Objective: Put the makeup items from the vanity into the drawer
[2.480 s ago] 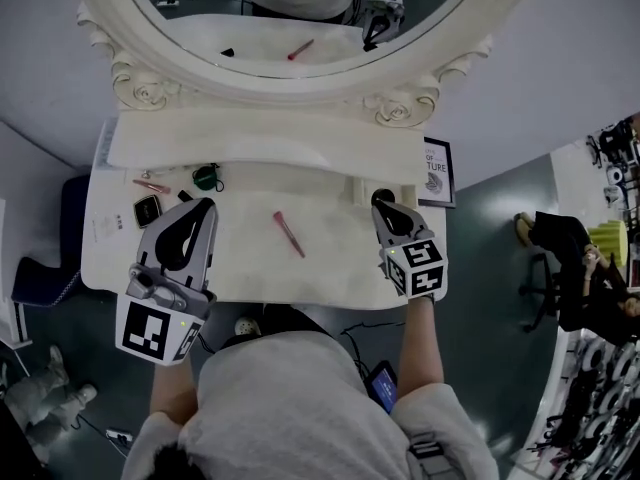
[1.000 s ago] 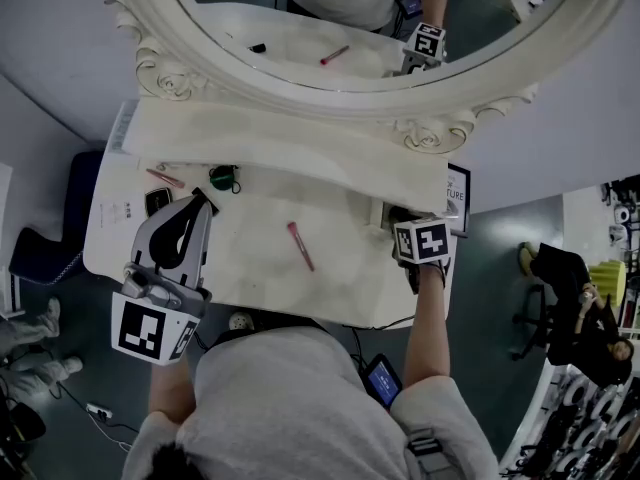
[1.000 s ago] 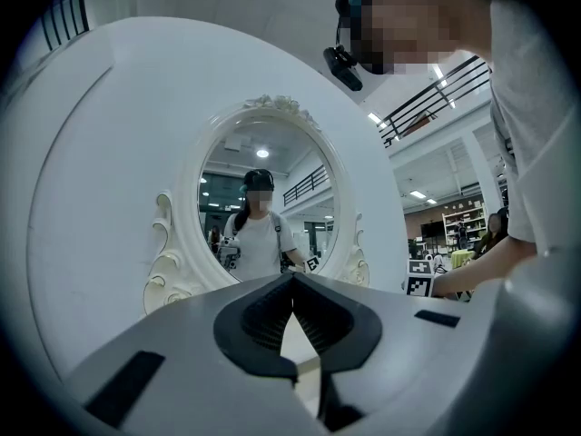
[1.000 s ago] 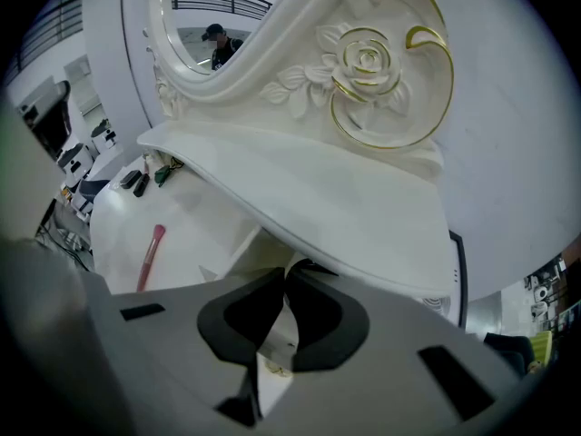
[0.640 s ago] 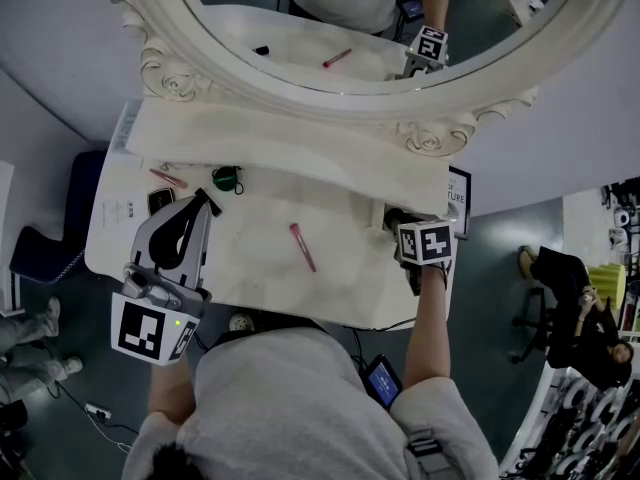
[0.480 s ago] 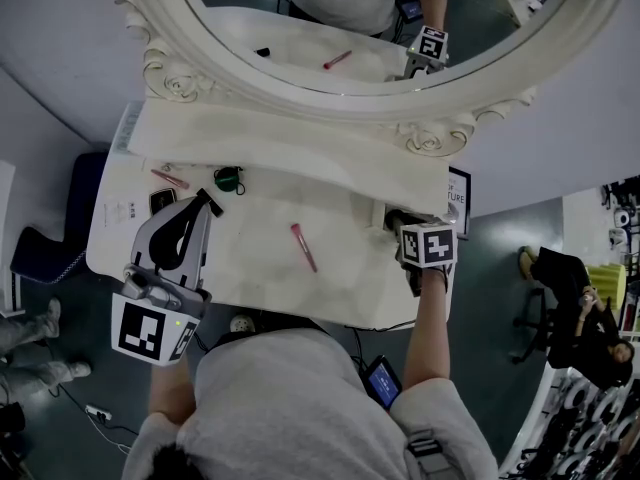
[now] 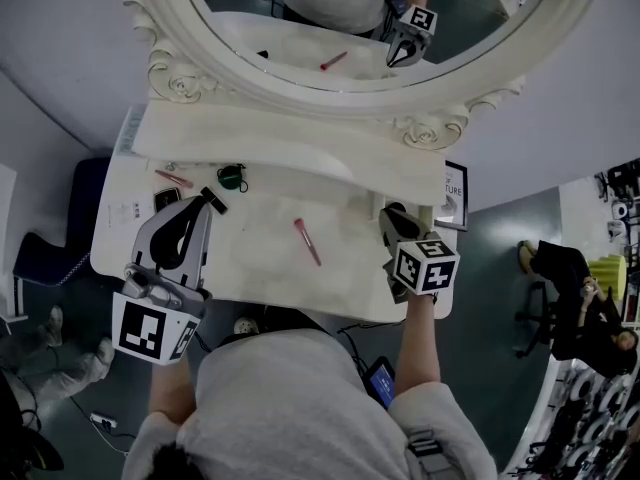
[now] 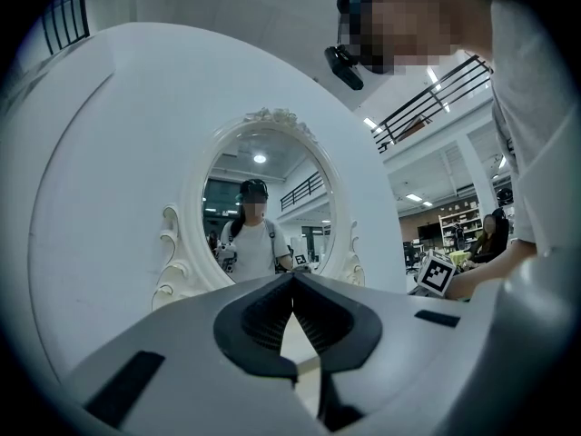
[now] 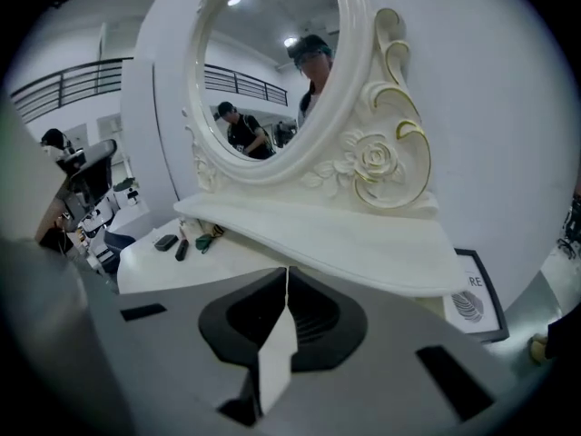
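Your right gripper (image 7: 390,218) has pulled back, centre right; it and your left gripper (image 7: 208,201) sit pinched together, empty, and closed tips could shove the pink stick (image 7: 307,241) away

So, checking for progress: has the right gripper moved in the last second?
Yes. The right gripper has drawn back from the framed picture, toward the front edge of the table.

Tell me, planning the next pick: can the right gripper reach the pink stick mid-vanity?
Likely yes: the pink stick lies alone, nothing between it and the right gripper, whose jaws are shut.
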